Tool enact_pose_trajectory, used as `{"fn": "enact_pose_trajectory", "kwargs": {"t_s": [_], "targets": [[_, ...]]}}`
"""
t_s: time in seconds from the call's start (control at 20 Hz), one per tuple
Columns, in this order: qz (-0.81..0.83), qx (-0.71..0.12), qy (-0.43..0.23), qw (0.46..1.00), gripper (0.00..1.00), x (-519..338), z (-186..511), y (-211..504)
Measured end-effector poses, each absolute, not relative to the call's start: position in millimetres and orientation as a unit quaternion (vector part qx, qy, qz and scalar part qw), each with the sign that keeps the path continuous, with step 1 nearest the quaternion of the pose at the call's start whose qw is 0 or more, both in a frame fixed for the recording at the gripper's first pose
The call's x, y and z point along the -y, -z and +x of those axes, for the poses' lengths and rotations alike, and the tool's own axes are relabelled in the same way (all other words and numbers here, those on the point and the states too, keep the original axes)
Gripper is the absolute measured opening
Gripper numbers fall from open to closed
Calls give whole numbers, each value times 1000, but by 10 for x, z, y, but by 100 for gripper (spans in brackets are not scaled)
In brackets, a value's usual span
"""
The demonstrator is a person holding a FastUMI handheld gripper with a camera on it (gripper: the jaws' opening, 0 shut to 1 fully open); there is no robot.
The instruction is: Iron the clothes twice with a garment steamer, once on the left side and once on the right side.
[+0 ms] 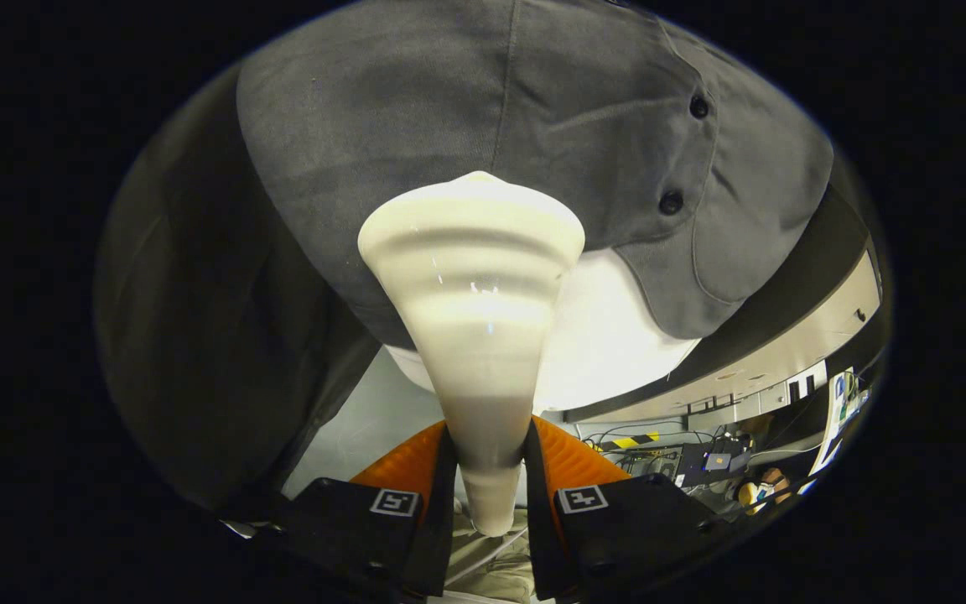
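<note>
I squeeze the steamer (473, 335) handle tight in my gripper (488, 478) | its head touches the grey shirt (416, 126) left of the buttons (671, 202) so steam reaches the cloth.

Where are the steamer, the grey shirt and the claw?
steamer (473, 277): gripper view, on its cream head.
grey shirt (416, 109): gripper view, on the cloth above the head.
claw (490, 478): gripper view, midway between fingers pressing the steamer's neck.

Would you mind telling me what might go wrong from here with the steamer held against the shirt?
The gripper jaws clamp only the steamer's narrow handle end, so the wide head may twist or slip. The head sits by the grey shirt's hem, near its buttons, which it might snag.
</note>
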State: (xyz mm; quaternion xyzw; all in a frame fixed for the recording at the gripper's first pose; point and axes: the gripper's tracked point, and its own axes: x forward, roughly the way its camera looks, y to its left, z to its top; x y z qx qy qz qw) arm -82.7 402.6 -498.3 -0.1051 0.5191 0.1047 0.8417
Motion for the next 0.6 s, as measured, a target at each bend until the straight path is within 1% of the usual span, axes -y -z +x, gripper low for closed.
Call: {"fn": "enact_pose_trajectory", "kwargs": {"t_s": [0.25, 0.6], "targets": [[-94, -517, -103, 845, 46, -3717, -892, 4877], [-83, -487, -99, 864, 46, -3077, -759, 4239]]}}
